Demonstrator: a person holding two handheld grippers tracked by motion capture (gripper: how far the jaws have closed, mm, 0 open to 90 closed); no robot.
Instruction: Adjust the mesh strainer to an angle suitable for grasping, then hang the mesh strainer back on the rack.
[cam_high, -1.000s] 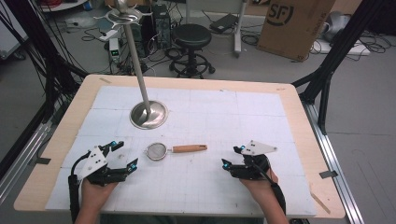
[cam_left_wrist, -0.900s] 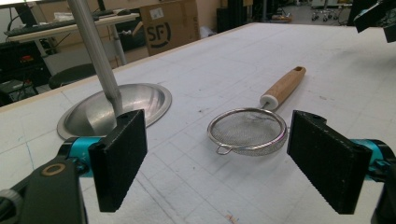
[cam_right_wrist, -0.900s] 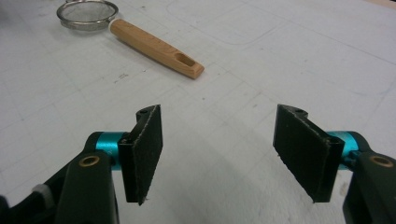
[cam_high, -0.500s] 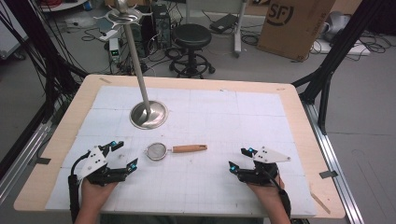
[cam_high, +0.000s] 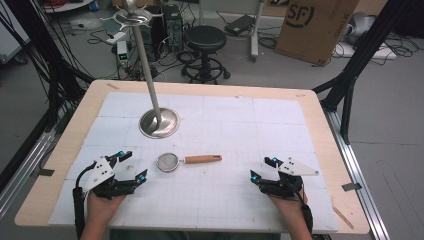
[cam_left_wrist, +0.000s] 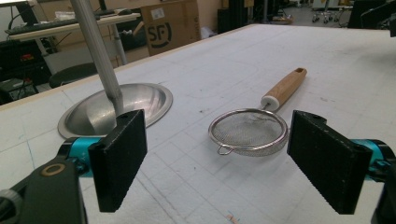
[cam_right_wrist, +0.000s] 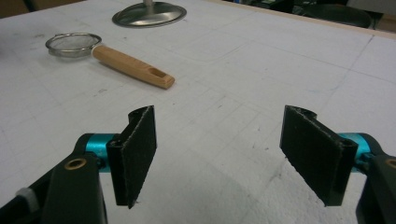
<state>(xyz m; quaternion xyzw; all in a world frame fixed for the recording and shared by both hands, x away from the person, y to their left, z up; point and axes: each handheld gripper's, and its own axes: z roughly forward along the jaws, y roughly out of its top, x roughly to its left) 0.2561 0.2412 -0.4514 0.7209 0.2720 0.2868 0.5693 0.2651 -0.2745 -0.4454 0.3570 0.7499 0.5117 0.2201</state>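
Your strainer (cam_high: 171, 161) lay untouched mid-table near the front edge; both the left hand-held gripper (cam_high: 131, 165) and the right hand-held gripper (cam_high: 263, 169) stood spread, empty, the right's jaws having just been opening. Grasping remained.

Bare mat lies between the right gripper (cam_high: 264, 169) and the strainer (cam_high: 186, 161) ahead-left of it; the steel stand (cam_high: 158, 121) rises farther beyond.

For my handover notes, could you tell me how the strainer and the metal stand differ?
The strainer lies flat with a wooden handle; the metal stand rises upright on a tall pole. The strainer's bowl is mesh; the stand's round base is solid and wider. Both are shiny metal, resting on the table.
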